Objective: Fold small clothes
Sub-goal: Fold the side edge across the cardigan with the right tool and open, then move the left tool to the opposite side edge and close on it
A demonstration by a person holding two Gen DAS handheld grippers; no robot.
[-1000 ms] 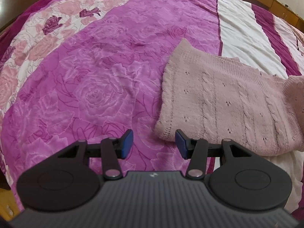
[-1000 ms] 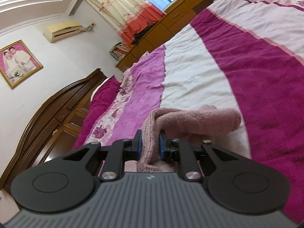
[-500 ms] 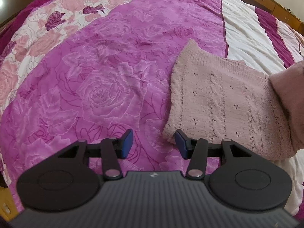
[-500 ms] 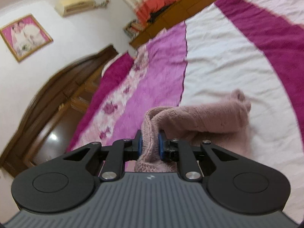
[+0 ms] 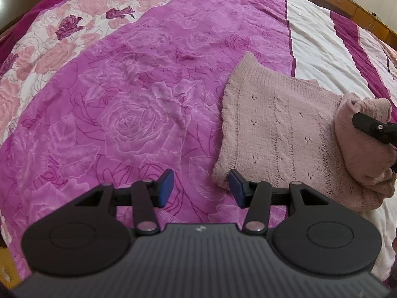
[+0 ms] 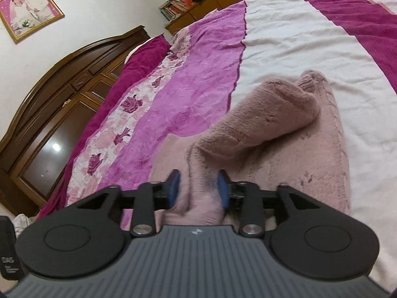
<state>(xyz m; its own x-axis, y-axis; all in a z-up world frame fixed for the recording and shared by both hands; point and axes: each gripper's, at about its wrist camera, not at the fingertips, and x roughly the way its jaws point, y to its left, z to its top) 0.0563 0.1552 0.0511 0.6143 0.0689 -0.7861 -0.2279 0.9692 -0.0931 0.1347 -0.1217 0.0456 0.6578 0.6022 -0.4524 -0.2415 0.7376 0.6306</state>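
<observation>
I have the pink knitted sweater [image 5: 280,129] lying on the bed [image 5: 139,94], straddling the seam where the magenta rose-print band meets the white stripe. Its main panel is flat; a sleeve [image 6: 250,124] is folded back over it and rests on top as a thick roll.

My right hand-held gripper [image 6: 198,193] sits low over the sweater's near edge. Its jaws are opening, and the end of the sleeve still lies in the gap between the blue pads [image 6: 173,188], with daylight on the left side, so the pads no longer press on the knit. In the left wrist view this gripper shows only as a black finger at the frame's right edge, against the bunched sleeve.

My left hand-held gripper [image 5: 199,186] hangs partly open over the bedspread with nothing between its pads; the right pad is just beside the sweater's lower left corner, whether touching I cannot tell.

Around the work: a dark wooden headboard [image 6: 62,94] off to the left in the right wrist view, a framed photograph [image 6: 29,10] on the wall above it, low wooden cabinets [image 6: 206,5] along the far side of the bed with books stacked on one. Nothing else lies on the bedspread near the sweater, and the sleeve roll itself is the only thing covering the panel.
</observation>
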